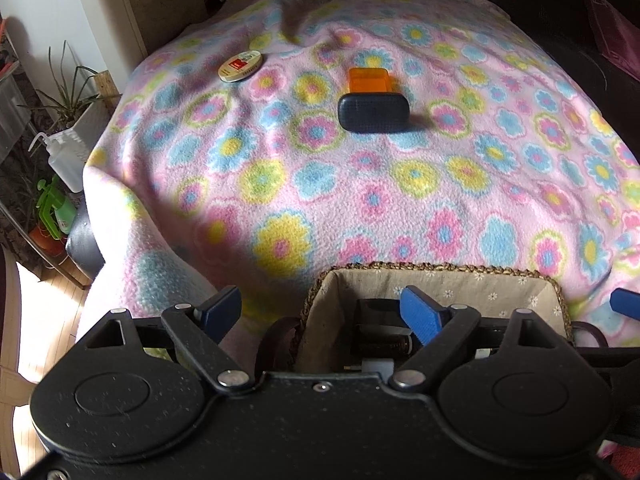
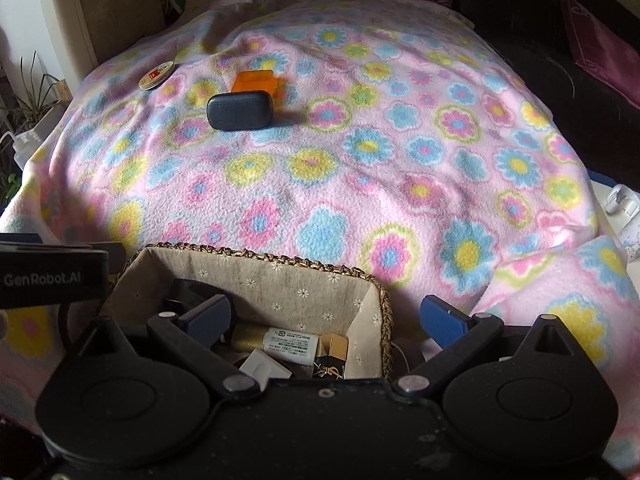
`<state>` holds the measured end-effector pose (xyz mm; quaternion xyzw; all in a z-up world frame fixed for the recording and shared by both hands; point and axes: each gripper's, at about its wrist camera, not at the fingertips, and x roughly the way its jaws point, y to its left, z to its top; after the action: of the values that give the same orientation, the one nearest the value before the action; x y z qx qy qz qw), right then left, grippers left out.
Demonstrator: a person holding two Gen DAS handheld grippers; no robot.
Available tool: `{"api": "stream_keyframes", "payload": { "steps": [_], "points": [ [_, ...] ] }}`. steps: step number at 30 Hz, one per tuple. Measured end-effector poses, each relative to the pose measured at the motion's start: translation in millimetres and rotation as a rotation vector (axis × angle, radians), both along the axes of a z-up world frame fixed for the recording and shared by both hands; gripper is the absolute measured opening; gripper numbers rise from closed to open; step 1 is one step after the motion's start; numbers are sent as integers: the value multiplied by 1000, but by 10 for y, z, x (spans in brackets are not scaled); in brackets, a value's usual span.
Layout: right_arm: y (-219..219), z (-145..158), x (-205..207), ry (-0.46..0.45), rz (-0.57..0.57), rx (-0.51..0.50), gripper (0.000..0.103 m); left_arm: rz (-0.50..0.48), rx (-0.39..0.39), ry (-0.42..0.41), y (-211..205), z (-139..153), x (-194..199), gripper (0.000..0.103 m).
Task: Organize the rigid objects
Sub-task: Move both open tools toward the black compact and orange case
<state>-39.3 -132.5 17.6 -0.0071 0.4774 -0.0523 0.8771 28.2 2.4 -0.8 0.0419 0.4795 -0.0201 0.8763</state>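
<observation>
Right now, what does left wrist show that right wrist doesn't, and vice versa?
Only left wrist: a green spray bottle by the plants at the far left, and the right gripper's blue fingertip at the frame's right edge.

Only right wrist: the basket's contents, a white-labelled tube, a gold box and a white box, plus the left gripper's GenRobot.AI body.

Both: the lined wicker basket, dark oval case, orange box, round tin, floral blanket. Both grippers open.
</observation>
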Motion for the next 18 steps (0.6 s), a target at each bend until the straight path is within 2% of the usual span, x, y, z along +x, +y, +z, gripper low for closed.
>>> {"api": "stream_keyframes", "payload": {
  "steps": [18],
  "points": [
    [-49,-131,111,30,-31,39,102,13,-60,27,17,-146,62,83]
  ]
}}
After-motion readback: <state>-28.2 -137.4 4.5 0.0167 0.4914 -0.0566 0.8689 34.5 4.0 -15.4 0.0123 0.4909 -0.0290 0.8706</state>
